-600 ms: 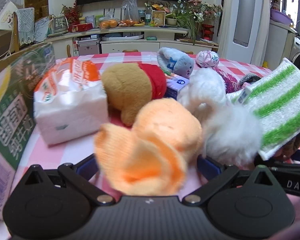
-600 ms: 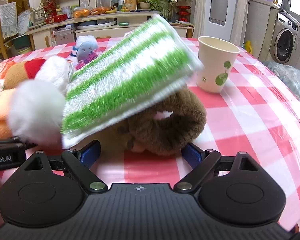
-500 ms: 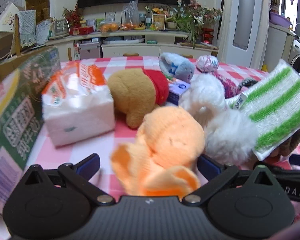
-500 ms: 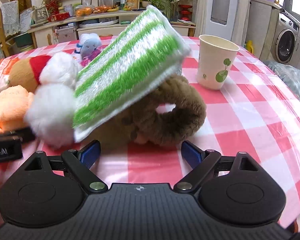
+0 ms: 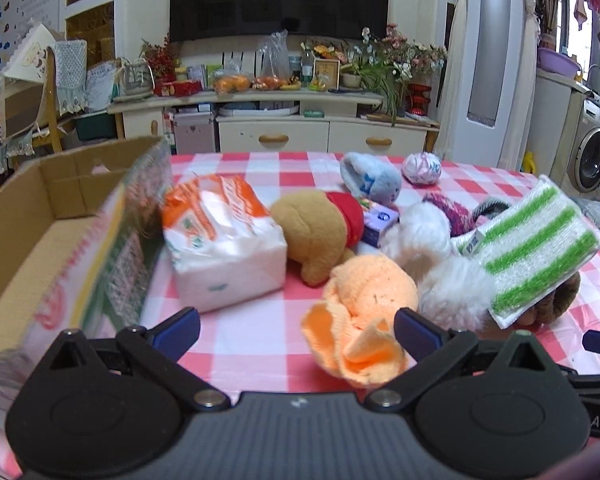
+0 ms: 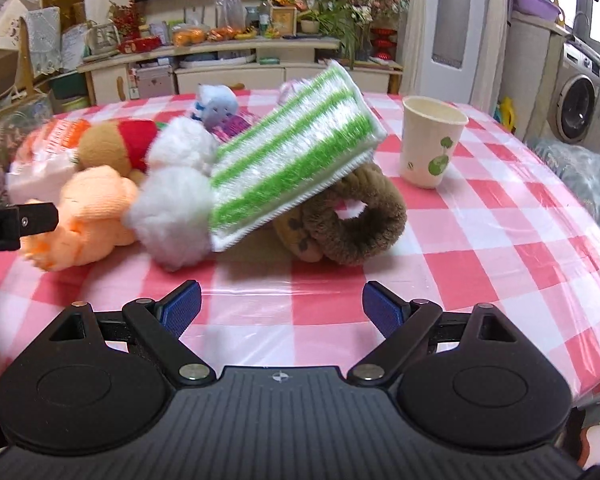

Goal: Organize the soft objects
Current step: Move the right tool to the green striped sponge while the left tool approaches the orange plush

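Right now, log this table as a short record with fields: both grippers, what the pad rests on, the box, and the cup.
left gripper: jaws open, orange cloth loose between them
right gripper: jaws open, nothing between them
striped pad: tilted, propped on brown plush ring
white fluffy toy: touching the pad's lower end
cardboard box: open, at the table's left
paper cup: upright, apart from the pile

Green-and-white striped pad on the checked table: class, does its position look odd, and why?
Yes. The green-and-white striped pad is not lying flat: it sits tilted, one end propped on the brown plush ring and its lower edge against the white fluffy pompom toy. It looks dropped onto the pile, not placed.
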Available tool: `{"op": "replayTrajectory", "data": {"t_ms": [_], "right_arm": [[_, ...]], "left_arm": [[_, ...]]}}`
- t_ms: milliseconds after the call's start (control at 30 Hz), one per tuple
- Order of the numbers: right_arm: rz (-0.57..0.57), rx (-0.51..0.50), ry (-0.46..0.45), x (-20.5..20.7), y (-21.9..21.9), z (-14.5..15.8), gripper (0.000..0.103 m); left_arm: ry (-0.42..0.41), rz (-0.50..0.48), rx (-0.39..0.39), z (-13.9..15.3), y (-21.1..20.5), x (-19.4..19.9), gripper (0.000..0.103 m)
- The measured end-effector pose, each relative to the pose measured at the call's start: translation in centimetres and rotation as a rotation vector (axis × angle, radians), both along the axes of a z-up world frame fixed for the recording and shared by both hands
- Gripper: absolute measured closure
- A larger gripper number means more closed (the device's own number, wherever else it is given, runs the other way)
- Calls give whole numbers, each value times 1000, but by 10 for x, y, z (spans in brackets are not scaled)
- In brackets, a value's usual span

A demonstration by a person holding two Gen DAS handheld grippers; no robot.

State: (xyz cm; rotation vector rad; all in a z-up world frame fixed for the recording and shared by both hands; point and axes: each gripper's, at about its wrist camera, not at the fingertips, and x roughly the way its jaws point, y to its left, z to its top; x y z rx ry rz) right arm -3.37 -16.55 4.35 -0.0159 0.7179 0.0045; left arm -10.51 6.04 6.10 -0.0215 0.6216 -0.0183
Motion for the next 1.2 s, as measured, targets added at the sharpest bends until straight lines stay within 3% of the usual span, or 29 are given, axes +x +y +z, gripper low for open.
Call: {"op": "replayTrajectory", "data": {"t_ms": [567,933,1200], "right_arm": [[179,28,-136,-25,16,23,0],[250,69,-256,-51,1,27,0],[254,22,-346,-65,-13,26,0]], "left_arm": [[-97,72,5,43,66,-53,1],[-124,133,-44,49,102,-68,1],[-151,128,-78,49,106,-72,1]]}}
